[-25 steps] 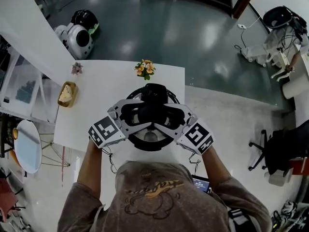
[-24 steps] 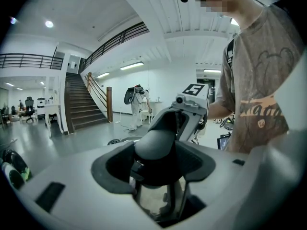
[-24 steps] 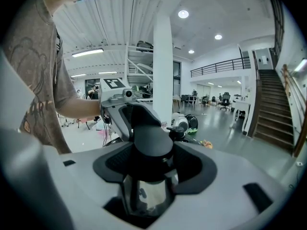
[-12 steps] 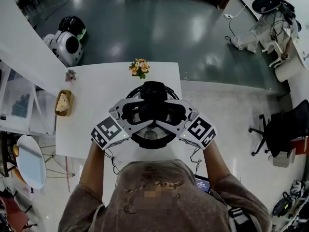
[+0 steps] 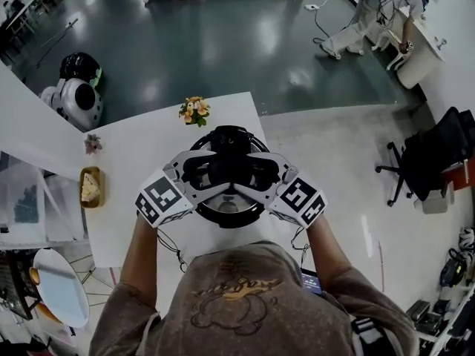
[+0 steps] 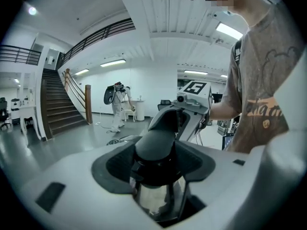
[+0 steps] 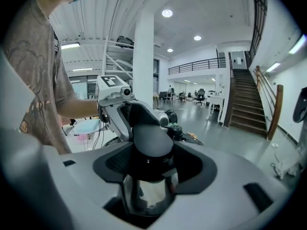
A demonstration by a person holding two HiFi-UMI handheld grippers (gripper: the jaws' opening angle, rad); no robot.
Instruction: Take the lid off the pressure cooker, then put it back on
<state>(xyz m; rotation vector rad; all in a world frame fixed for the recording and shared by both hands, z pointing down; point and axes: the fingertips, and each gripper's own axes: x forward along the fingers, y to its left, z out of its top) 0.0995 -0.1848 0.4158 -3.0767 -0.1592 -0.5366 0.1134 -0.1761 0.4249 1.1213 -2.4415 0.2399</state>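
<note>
Pressure cooker (image 5: 223, 219) stands at centre frame on a white table (image 5: 133, 147), its lid (image 6: 158, 198) gripped from both sides by a person's handheld tools. The left gripper (image 6: 156, 169) has its jaws clamped on the lid's black handle (image 6: 154, 147), with polished steel showing just beneath. The right gripper (image 7: 148, 169) clenches the same handle from the opposite side, so the two face each other over the pot. Whether the lid is seated or lifted cannot be told. Near the table's upper edge sits a small bunch of flowers (image 5: 193, 111), and at its left edge a wooden dish (image 5: 90, 188). A white robot (image 5: 74, 99) stands on the grey floor at upper left, an office chair (image 5: 427, 162) at right.
</note>
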